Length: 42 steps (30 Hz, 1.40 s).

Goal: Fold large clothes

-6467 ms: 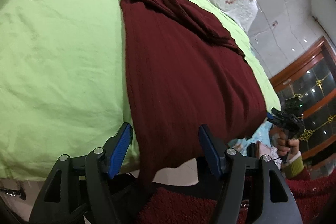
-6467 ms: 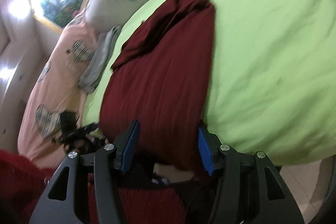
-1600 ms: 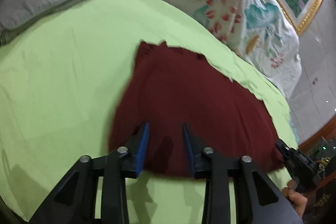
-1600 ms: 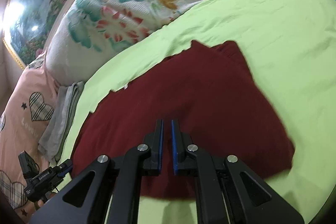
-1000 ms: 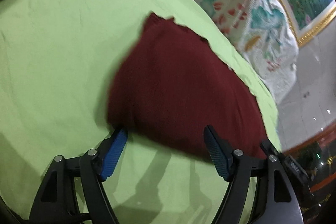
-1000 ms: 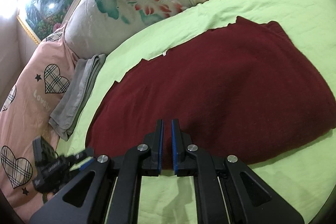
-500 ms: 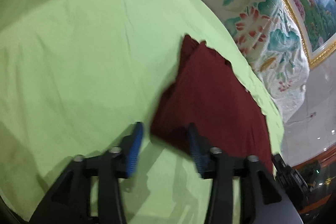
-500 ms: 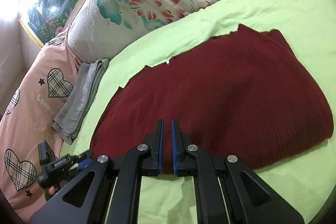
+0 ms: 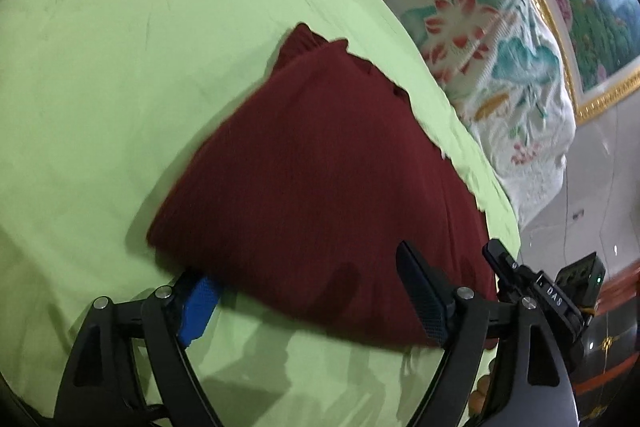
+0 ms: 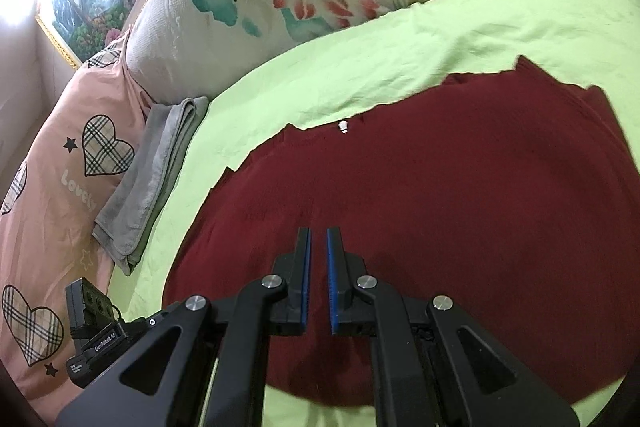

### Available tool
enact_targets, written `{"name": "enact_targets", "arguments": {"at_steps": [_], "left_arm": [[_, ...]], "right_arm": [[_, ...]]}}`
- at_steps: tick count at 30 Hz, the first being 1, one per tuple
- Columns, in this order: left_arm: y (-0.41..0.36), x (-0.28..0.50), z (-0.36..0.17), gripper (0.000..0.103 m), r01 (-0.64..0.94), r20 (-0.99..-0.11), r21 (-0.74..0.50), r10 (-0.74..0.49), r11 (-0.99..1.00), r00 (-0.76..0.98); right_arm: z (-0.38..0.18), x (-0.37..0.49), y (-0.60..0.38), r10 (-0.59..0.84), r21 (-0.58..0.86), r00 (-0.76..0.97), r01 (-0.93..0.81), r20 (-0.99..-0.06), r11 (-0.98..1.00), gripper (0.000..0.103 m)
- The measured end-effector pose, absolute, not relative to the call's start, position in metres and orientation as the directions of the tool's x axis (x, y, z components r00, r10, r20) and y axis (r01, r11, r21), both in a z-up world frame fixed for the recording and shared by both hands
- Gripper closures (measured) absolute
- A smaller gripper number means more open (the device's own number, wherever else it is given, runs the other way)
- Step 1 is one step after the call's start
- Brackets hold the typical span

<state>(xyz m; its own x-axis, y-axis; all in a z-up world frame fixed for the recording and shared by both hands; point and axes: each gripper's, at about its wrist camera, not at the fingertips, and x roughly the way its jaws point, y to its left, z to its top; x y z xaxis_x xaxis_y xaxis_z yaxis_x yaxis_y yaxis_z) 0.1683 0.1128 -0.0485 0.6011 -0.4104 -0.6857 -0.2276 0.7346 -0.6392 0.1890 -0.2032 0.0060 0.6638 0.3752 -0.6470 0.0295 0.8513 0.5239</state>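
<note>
Right wrist view: maroon garment point(image 10: 460, 195) lies lengthwise left-to-right; right hand-held gripper point(image 10: 318, 267) nearly closed, left hand-held gripper point(image 9: 308, 303) spread wide.

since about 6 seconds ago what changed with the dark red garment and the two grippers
The dark red garment, then long and hanging off the bed's edge, is now folded shorter, wholly on the green sheet. The left gripper is open, one finger under its edge. The right gripper, open then, is nearly shut above it. Grey towel unmoved.

We find our left gripper point(image 9: 308, 291) with jaws spread wide, and our right gripper point(image 10: 318, 267) with jaws nearly closed, a narrow gap between them.
</note>
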Motion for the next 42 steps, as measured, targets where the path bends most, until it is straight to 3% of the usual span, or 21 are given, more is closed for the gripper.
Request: {"name": "enact_targets", "arguments": {"at_steps": [9, 11, 12, 13, 14, 15, 21, 27, 31, 32, 36, 40, 42], "left_arm": [[0.111, 0.184, -0.047, 0.023, -0.241, -0.687, -0.622, -0.37, 0.745, 0.626], [0.111, 0.187, -0.046, 0.033, -0.244, -0.69, -0.614, -0.36, 0.751, 0.628], [0.112, 0.19, -0.046, 0.052, -0.241, -0.689, -0.616, -0.364, 0.75, 0.627], [0.113, 0.193, -0.047, 0.077, -0.237, -0.688, -0.621, -0.375, 0.747, 0.621], [0.114, 0.196, -0.047, 0.087, -0.23, -0.684, -0.631, -0.392, 0.74, 0.615], [0.114, 0.2, -0.046, 0.09, -0.219, -0.673, -0.647, -0.411, 0.73, 0.615], [0.083, 0.207, 0.0, 0.092, -0.077, -0.606, -0.626, -0.422, 0.776, 0.674], [0.019, 0.21, 0.046, 0.093, 0.151, -0.533, -0.586, -0.519, 0.796, 0.668], [-0.032, 0.213, 0.05, 0.094, 0.276, -0.549, -0.521, -0.565, 0.808, 0.616], [-0.043, 0.215, 0.046, 0.094, 0.296, -0.558, -0.514, -0.577, 0.805, 0.596], [-0.083, 0.224, 0.009, 0.095, 0.314, -0.641, -0.479, -0.571, 0.819, 0.513], [-0.091, 0.224, -0.012, 0.095, 0.289, -0.673, -0.487, -0.565, 0.824, 0.478], [-0.091, 0.22, -0.007, 0.095, 0.299, -0.667, -0.472, -0.558, 0.829, 0.494]], "right_arm": [[-0.016, 0.227, -0.191, 0.399, 0.549, 0.629, 0.054, -0.667, 0.834, 0.095], [-0.033, 0.24, -0.181, 0.379, 0.493, 0.559, 0.064, -0.738, 0.867, 0.096], [-0.04, 0.242, -0.18, 0.389, 0.499, 0.542, 0.066, -0.745, 0.864, 0.096], [-0.048, 0.242, -0.182, 0.409, 0.527, 0.556, 0.063, -0.724, 0.848, 0.098], [-0.051, 0.24, -0.185, 0.416, 0.538, 0.562, 0.062, -0.715, 0.841, 0.1], [-0.052, 0.24, -0.188, 0.428, 0.549, 0.559, 0.059, -0.71, 0.834, 0.1], [-0.053, 0.242, -0.187, 0.435, 0.539, 0.536, 0.045, -0.724, 0.841, 0.101], [-0.054, 0.247, -0.192, 0.485, 0.589, 0.513, 0.051, -0.708, 0.806, 0.101], [-0.042, 0.232, -0.231, 0.604, 0.748, 0.538, 0.08, -0.588, 0.658, 0.096], [-0.038, 0.224, -0.244, 0.609, 0.777, 0.571, 0.084, -0.551, 0.624, 0.093], [-0.037, 0.203, -0.296, 0.625, 0.875, 0.65, 0.135, -0.432, 0.465, 0.056], [-0.04, 0.204, -0.308, 0.683, 0.91, 0.624, 0.119, -0.379, 0.397, 0.043], [-0.036, 0.21, -0.302, 0.694, 0.895, 0.592, 0.114, -0.409, 0.431, 0.039]]}}
